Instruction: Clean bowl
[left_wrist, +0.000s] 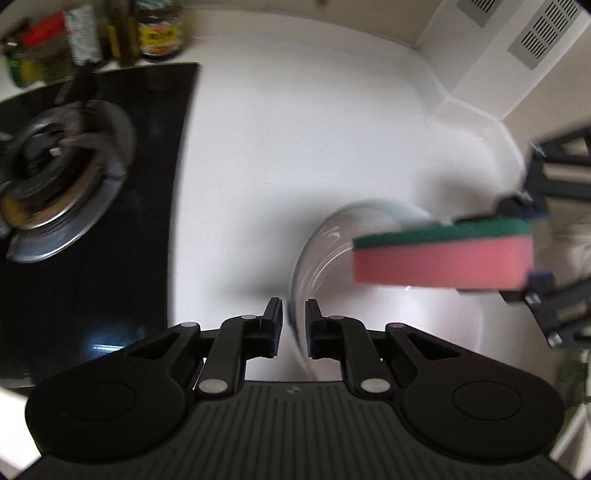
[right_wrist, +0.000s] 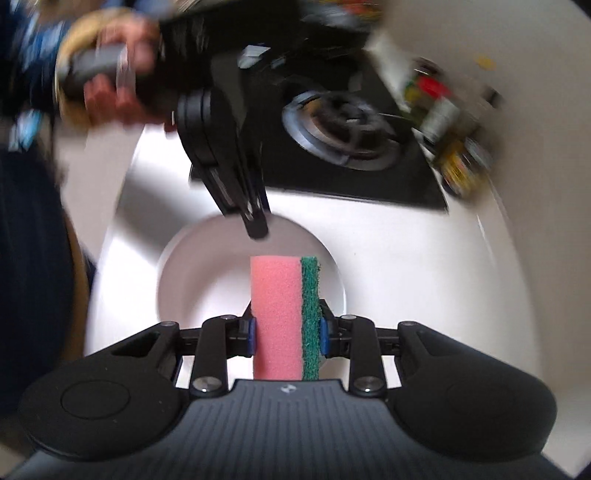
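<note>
Nearest in the right wrist view, we see the right gripper clamped on a rectangular pink foam sponge with a green scouring layer; one blue-padded finger presses the pink face and the other presses the green face, so the sponge stands on end between them. Just beyond it lies the round white bowl, sitting on the white countertop, with the sponge's far end over its interior. At the bowl's far rim we see the left gripper pointing steeply downward, with its black tips at the rim. Behind it, a person's hand grips the handle, blurred.

In the left wrist view, the left gripper has its two black fingers a narrow gap apart, with the blurred edge of the bowl running between them; we cannot tell whether the pads press on it. To the right, over the bowl, the sponge lies level, green layer uppermost, held by the right gripper.

Farther off, on the left, we see a black glass hob with a steel-ringed gas burner, and behind it a row of bottles and jars at the white wall.
</note>
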